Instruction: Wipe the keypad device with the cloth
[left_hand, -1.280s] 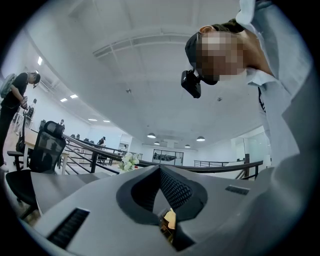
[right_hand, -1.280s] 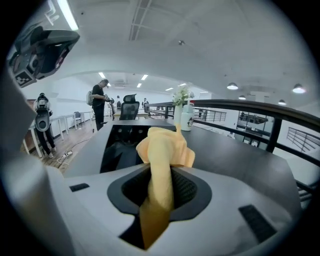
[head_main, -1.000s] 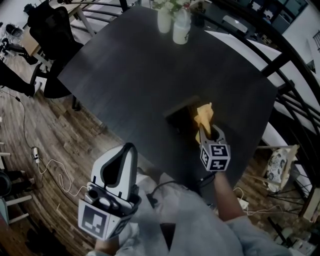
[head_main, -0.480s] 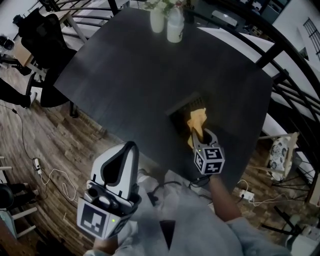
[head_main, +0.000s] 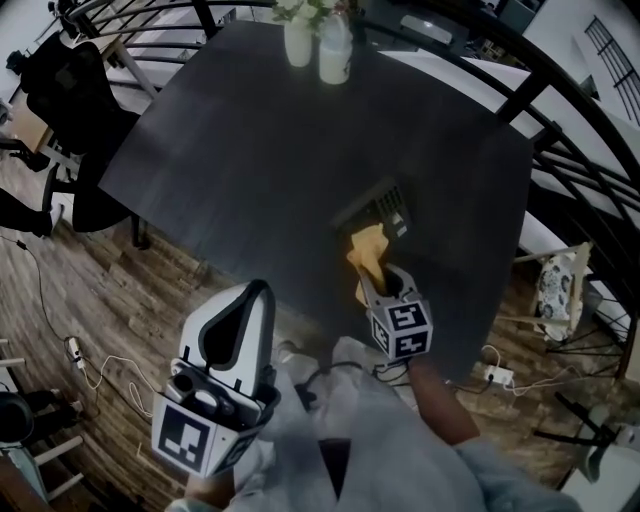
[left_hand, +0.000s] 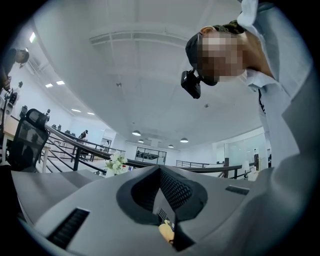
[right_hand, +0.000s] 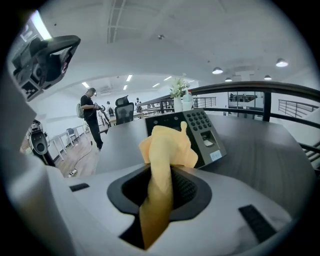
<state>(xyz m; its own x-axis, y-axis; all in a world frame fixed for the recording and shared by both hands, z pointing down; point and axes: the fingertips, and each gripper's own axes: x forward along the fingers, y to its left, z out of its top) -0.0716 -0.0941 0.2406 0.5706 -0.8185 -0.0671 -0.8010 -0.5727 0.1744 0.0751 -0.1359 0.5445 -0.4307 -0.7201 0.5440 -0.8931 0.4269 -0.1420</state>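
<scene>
Presently pinching the yellow cloth (head_main: 364, 250) in right gripper (head_main: 377, 279), left gripper (head_main: 254, 297) closed empty; could shove the seemingly unanchored keypad device (head_main: 386, 203).

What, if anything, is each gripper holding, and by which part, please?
The right gripper clamps the yellow cloth around its bunched middle, one end poking forward. The left gripper, jaws together, holds nothing.
</scene>
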